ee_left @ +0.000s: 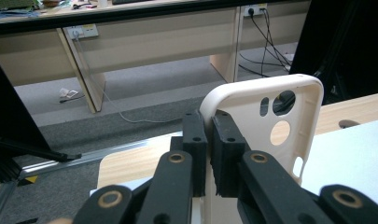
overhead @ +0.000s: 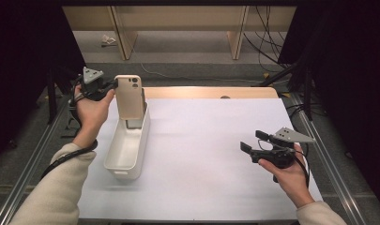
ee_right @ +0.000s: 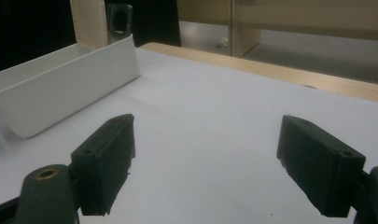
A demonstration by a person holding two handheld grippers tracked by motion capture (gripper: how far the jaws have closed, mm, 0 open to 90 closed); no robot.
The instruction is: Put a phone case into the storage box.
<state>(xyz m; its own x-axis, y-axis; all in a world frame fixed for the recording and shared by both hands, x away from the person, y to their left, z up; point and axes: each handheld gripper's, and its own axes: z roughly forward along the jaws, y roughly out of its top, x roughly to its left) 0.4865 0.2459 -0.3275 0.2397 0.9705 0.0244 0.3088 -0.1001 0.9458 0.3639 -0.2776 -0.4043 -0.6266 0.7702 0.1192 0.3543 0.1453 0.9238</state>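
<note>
Phone case (overhead: 129, 96) in beige hangs upright over the far end of the white bin (overhead: 113, 155), and we judge the step in hand to be lowering it in. Our left gripper (ee_left: 208, 140) has its jaws pinched on the case's rim at an upper corner, near the camera cut-outs, so we hold only a thin edge of soft plastic. In the high view the case's lower end sits at or just inside the bin's far end, where a second, darker object (overhead: 133, 123) leans against the wall; we cannot tell whether the two touch.

To do this well, we judge that the case should come down straight, its flat face kept parallel to the bin's long walls, so the bottom edge does not catch on the rim or on the darker piece. With such a narrow grip the case may swing or twist, so a slow descent suits it, and we should let go only once the lower edge rests on the bin floor or leans against something firm.

Our right gripper (overhead: 252, 141) hovers above the white mat (overhead: 211, 140), well apart from the bin, its jaws wide apart and holding nothing. It could steady the light bin if it starts to slide.
</note>
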